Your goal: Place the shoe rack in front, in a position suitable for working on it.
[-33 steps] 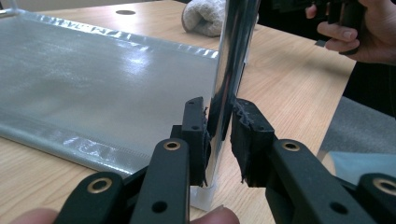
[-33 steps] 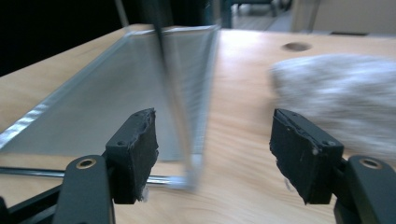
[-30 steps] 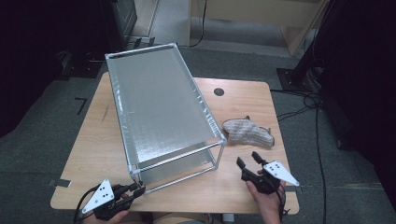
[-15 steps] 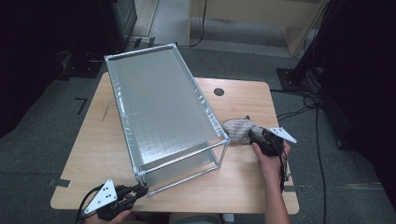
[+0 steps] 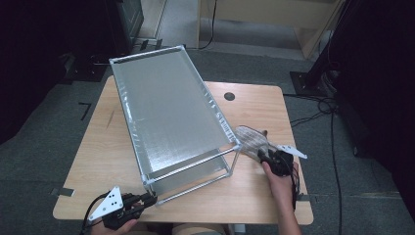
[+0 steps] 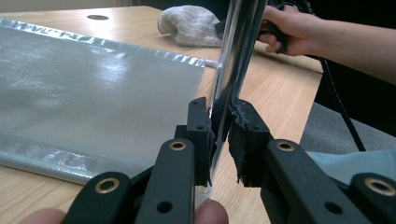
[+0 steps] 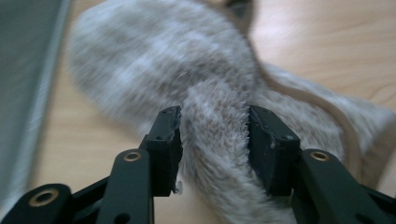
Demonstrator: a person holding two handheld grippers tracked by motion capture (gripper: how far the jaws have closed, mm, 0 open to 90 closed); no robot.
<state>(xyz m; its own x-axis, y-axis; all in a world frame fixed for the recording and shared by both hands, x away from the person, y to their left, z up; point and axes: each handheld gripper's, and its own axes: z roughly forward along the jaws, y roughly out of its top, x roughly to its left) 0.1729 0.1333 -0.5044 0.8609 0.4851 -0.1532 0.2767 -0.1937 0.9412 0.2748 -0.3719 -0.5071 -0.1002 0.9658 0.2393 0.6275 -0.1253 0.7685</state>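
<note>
A metal-framed rack (image 5: 166,112) with a silvery fabric top stands tilted on the wooden table (image 5: 259,105). My left gripper (image 5: 149,199) is at its near left corner, shut on a shiny upright frame post (image 6: 236,56); both pads (image 6: 201,135) press on it. A grey fuzzy sock (image 5: 249,138) lies to the right of the rack. My right gripper (image 5: 262,155) reaches it from the near side. Its jaws have just been closing, and a raised fold of the sock (image 7: 212,116) sits between the pads (image 7: 170,135), which touch it on both sides.
A round cable hole (image 5: 229,96) sits in the table behind the sock. Black cables (image 5: 323,105) lie on the grey floor to the right. The silvery fabric (image 6: 93,93) spreads out to the left of the held post. The table's front edge runs close to both hands.
My right hand has moved from the table's front edge away to the sock, and its jaws have narrowed around a fold of it. The left gripper and rack have stayed put.
</note>
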